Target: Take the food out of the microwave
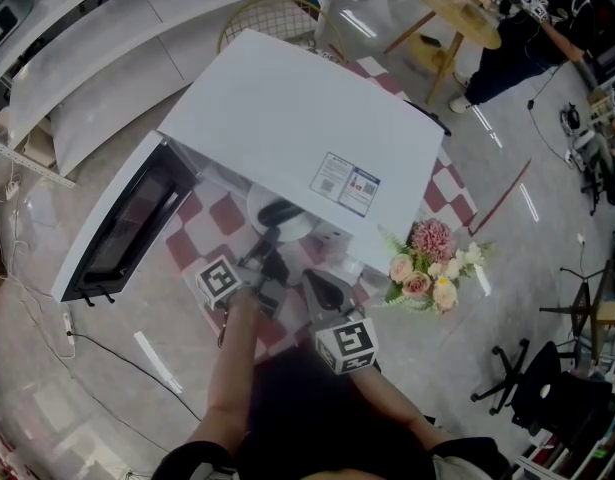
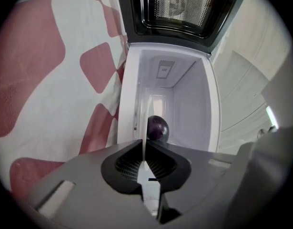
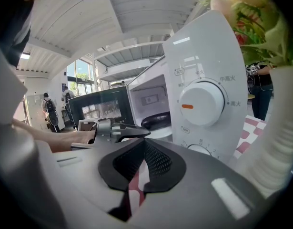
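The white microwave (image 1: 287, 118) stands on the table with its door (image 1: 127, 223) swung open to the left. Inside it, a dark purple food (image 2: 157, 128) lies on a white plate (image 2: 147, 118), which shows edge-on in the left gripper view. My left gripper (image 2: 145, 149) reaches into the opening and is shut on the plate's rim. The head view shows the plate (image 1: 259, 206) and the dark food (image 1: 282, 211) at the microwave's mouth, with the left gripper (image 1: 270, 246) at them. My right gripper (image 3: 144, 144) is shut on nothing and hangs before the control dial (image 3: 201, 101); it sits right of the left one (image 1: 322, 286).
A bouquet of pink and cream flowers (image 1: 427, 263) stands just right of the microwave, close to my right gripper. The table wears a red-and-white checked cloth (image 1: 227, 218). A person (image 1: 517, 28) stands at a round table far off, and an office chair (image 1: 547, 388) is on the floor.
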Demonstrator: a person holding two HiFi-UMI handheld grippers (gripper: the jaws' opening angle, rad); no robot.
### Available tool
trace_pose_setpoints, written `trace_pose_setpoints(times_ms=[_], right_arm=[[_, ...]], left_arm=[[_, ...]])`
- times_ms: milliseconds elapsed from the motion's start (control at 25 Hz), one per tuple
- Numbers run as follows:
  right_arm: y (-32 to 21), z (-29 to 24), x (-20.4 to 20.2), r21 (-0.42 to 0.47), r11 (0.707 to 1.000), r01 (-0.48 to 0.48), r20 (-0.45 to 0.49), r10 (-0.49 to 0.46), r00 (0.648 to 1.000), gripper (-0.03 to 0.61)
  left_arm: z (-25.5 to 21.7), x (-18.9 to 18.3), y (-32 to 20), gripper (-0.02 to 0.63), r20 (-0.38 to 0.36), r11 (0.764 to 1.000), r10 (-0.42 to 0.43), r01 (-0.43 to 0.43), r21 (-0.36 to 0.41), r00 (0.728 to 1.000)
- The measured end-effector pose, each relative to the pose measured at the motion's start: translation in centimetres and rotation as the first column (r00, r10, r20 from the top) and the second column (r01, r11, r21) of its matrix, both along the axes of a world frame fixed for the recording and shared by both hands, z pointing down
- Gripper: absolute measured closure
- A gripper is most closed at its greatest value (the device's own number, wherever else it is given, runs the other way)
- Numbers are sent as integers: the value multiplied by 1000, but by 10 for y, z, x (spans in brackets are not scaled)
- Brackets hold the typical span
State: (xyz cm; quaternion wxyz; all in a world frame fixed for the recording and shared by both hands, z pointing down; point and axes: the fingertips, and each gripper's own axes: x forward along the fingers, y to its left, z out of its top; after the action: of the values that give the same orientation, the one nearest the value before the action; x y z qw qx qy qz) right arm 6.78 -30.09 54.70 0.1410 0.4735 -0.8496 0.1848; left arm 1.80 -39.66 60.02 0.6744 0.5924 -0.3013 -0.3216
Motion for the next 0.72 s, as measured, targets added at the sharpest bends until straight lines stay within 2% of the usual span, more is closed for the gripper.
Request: trace_pose_setpoints(times_ms=[720], right_arm=[[5, -3, -13, 13, 1000, 5, 4, -5, 1000, 578]], left_arm=[[-4, -26, 11, 589, -2, 999, -46, 46, 0, 999]])
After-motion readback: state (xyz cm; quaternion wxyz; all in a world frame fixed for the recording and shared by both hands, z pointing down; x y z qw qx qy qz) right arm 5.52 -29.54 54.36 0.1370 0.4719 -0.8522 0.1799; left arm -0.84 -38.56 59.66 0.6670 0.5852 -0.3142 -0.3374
